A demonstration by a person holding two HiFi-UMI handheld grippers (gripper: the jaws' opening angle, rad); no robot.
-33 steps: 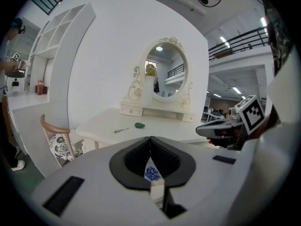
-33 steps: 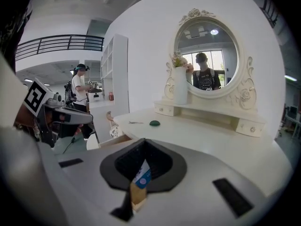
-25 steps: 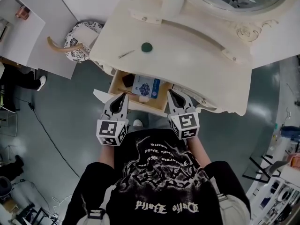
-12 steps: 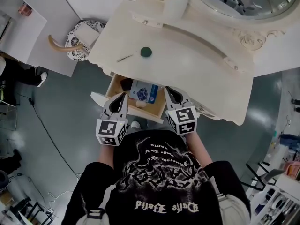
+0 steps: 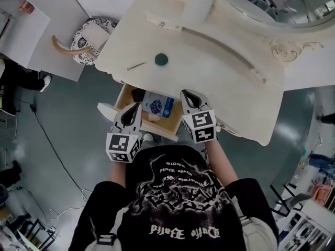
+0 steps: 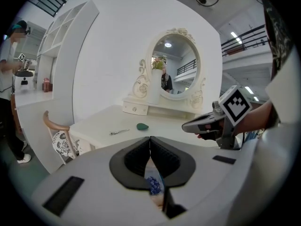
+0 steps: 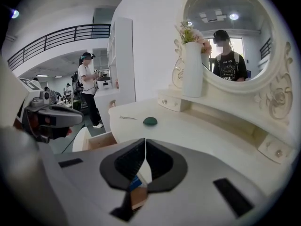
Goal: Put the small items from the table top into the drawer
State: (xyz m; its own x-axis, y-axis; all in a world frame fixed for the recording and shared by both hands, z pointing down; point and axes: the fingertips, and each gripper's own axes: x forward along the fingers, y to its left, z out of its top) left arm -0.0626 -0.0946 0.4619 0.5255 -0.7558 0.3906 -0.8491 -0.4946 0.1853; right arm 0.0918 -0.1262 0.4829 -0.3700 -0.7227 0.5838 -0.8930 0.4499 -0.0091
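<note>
A dark green rounded item (image 5: 161, 59) and a thin metal clip (image 5: 136, 66) lie on the cream dressing table's top (image 5: 209, 67), near its left end. Below them the drawer (image 5: 129, 94) stands pulled out, with a blue packet (image 5: 158, 105) and a pale round thing (image 5: 153, 117) inside. My left gripper (image 5: 137, 106) hangs over the drawer's front, shut and empty. My right gripper (image 5: 187, 94) is shut and empty at the table's front edge, right of the drawer. The green item (image 7: 150, 121) and clip (image 7: 127, 118) lie ahead of it in the right gripper view.
A chair with a patterned seat (image 5: 89, 41) stands left of the table. A white vase (image 7: 192, 69) and an oval mirror (image 7: 225, 36) rise at the table's back, beside a small drawer box (image 5: 162, 20). A person (image 7: 89, 86) stands far off by white shelves.
My right gripper has moved forward from over the drawer's front to the table's edge. The left gripper has barely shifted.
</note>
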